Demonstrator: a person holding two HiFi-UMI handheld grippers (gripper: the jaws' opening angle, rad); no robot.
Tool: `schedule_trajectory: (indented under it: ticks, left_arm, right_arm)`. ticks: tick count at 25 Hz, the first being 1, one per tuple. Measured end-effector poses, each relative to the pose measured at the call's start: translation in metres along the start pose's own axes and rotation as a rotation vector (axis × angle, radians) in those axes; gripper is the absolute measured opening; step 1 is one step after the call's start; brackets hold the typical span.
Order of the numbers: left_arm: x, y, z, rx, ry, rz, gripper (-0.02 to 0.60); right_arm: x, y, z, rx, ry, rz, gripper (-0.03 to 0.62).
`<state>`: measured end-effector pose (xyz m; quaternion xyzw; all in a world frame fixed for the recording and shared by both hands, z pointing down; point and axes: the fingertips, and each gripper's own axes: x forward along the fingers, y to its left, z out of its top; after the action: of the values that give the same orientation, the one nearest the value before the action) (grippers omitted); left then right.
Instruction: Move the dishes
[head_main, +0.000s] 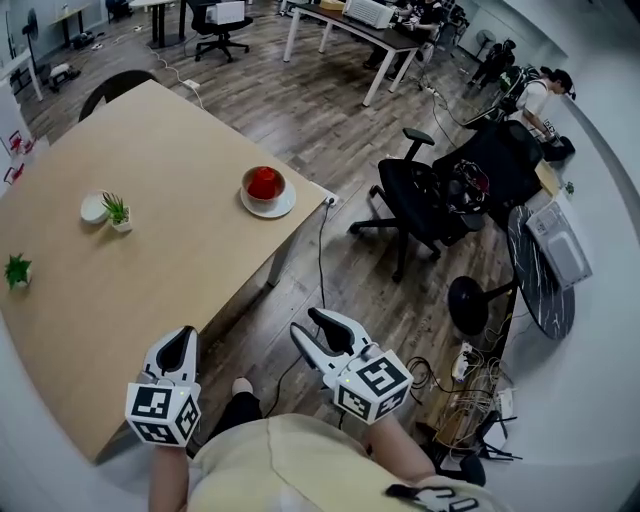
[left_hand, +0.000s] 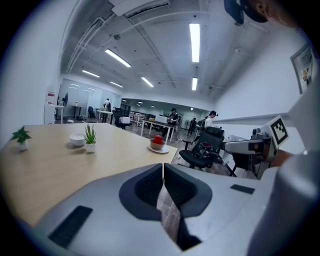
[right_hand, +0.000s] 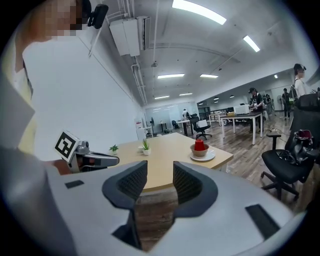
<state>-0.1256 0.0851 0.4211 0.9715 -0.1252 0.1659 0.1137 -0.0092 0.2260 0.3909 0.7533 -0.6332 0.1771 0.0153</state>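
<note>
Left gripper (left_hand: 163, 186): jaws together, nothing between | Right gripper (right_hand: 155, 186): jaws apart, empty, over the floor beside the table | Dishes: brown bowl (head_main: 264, 186) holding a red object, on white saucer (head_main: 285, 208), near the wooden table's (head_main: 150, 250) far corner, well apart from both grippers | Small white bowl (head_main: 93, 209): just beside potted plant (head_main: 118, 211)

The tabletop (head_main: 170, 250) was pale wood-grain, the cup (head_main: 265, 181) red, the bowl (head_main: 261, 199) brown, the plate (head_main: 286, 207) white. The left gripper (head_main: 181, 340) and right gripper (head_main: 310, 326) were grey, with black-and-white square patterns.
</note>
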Motion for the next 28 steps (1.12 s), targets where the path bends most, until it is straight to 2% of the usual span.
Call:
schedule_trajectory:
  ticks: [8, 16, 23, 28]
  left_arm:
    - [0.004, 0.055, 0.009, -0.007, -0.011, 0.006, 0.02]
    - [0.015, 0.072, 0.006, -0.019, -0.005, 0.002, 0.021]
    - [0.024, 0.101, 0.009, -0.059, -0.015, 0.09, 0.021]
    - [0.051, 0.112, 0.019, -0.095, -0.023, 0.145, 0.021]
  right_arm:
    - [0.057, 0.001, 0.017, -0.044, 0.034, 0.01, 0.189]
    - [0.087, -0.014, 0.028, -0.072, 0.059, -0.009, 0.219]
    - [0.128, -0.052, 0.04, -0.064, 0.065, -0.009, 0.222]
    - [0.161, -0.088, 0.054, -0.097, 0.095, 0.009, 0.222]
